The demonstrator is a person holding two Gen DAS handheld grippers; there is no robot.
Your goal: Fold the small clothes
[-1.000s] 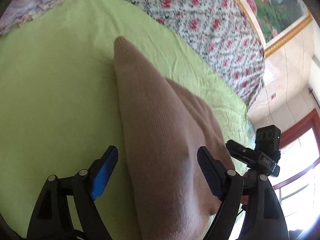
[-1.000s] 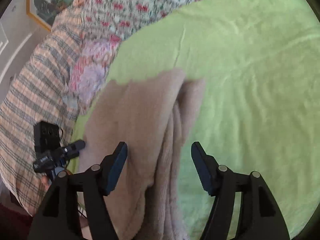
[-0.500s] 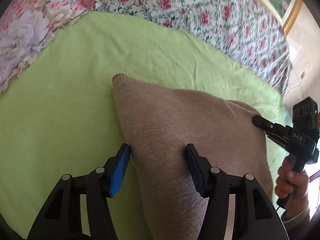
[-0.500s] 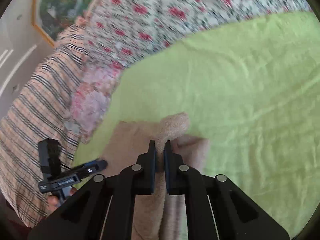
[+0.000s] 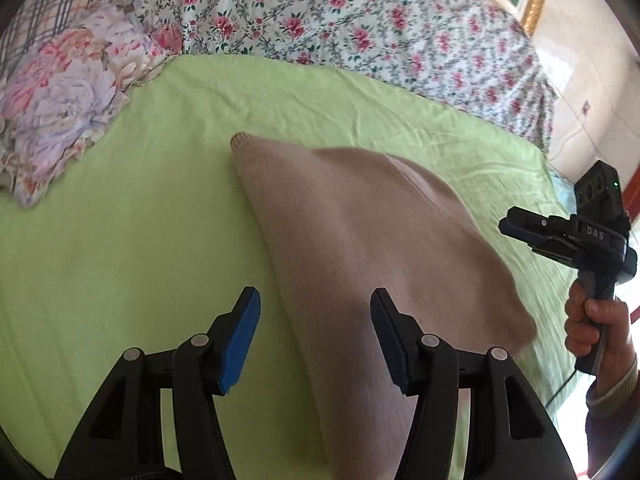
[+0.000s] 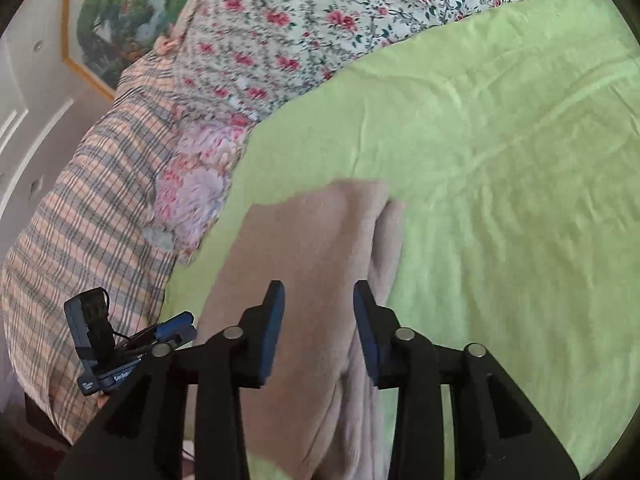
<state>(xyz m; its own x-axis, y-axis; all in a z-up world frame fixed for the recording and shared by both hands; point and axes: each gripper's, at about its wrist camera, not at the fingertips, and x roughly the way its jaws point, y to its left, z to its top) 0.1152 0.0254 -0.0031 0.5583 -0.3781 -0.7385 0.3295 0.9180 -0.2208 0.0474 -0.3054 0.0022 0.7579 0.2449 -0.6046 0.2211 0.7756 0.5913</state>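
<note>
Sweater (image 5: 360,240), one only, beige knit, lies on the green sheet (image 5: 120,240) of the bed, already doubled over, with a second layer showing along its right edge in the right wrist view. Its long axis runs away from both claws toward the flowered quilt (image 5: 340,12), ending in a narrow ribbed tip. The left claw (image 5: 316,332) is released, jaws wide, with the sweater's left edge lying between them. The right claw (image 6: 319,330) is also released, jaws parted less widely, over the near end beside the layered edge. Both claws sit about equally near the garment's near end; neither grips it. Judging by this, the next fold likely carries the near end toward the far tip. Two pillows lie beyond the sheet.
</note>
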